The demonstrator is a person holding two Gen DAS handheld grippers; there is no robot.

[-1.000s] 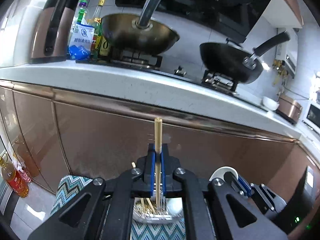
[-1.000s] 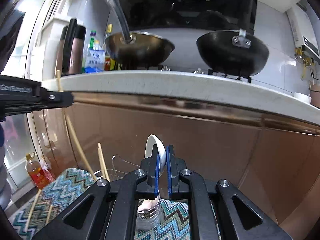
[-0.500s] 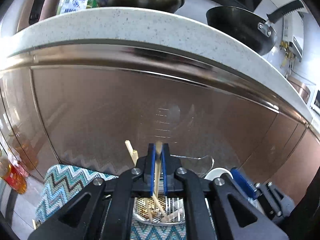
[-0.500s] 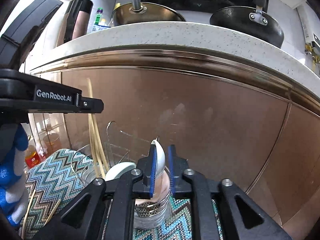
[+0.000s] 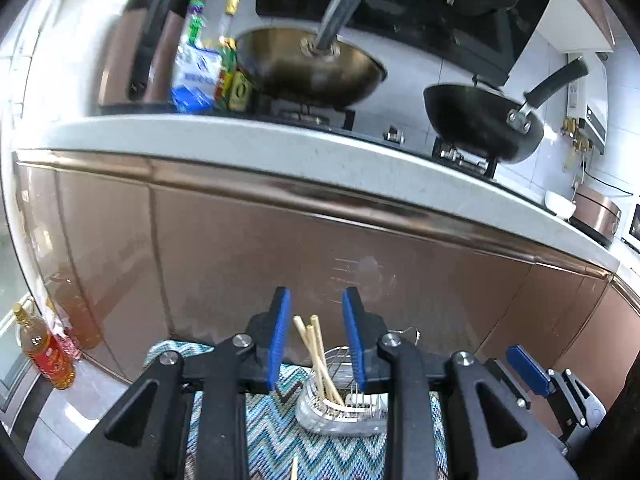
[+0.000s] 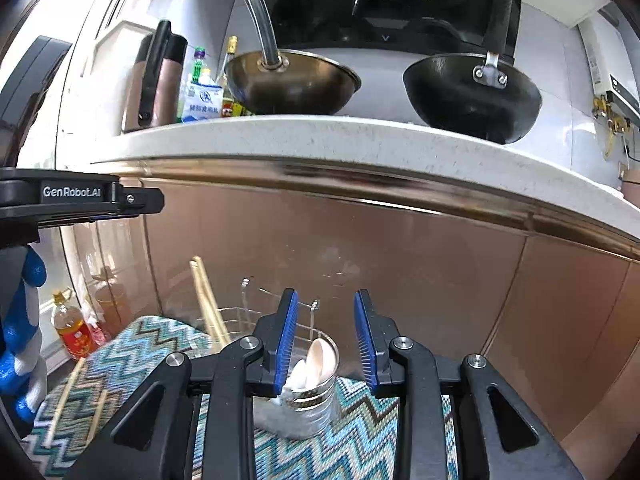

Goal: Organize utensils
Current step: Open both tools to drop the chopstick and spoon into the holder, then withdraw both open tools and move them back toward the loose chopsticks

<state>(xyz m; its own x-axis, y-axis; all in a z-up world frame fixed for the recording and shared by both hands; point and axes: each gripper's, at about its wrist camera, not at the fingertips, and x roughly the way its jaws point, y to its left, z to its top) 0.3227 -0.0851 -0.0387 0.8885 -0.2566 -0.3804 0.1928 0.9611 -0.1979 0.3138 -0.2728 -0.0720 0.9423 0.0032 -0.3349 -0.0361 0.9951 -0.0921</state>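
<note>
Utensils are the concern: pale wooden chopsticks (image 5: 318,354) stand slanted in a perforated steel holder (image 5: 340,412) just below and ahead of the left gripper (image 5: 316,336), whose blue-padded jaws are opening with nothing pressed between them. White ceramic spoons (image 6: 314,364) lean in the round steel cup (image 6: 304,404) under the right gripper (image 6: 326,340), its jaws likewise opening, clear of them. Loose chopsticks (image 6: 70,396) lie on the zigzag-patterned mat (image 6: 132,356) to its left. Those sticks look light, stiff and prone to roll, so pinch near mid-length; the spoons seem slippery and breakable, best taken by the handle.
</note>
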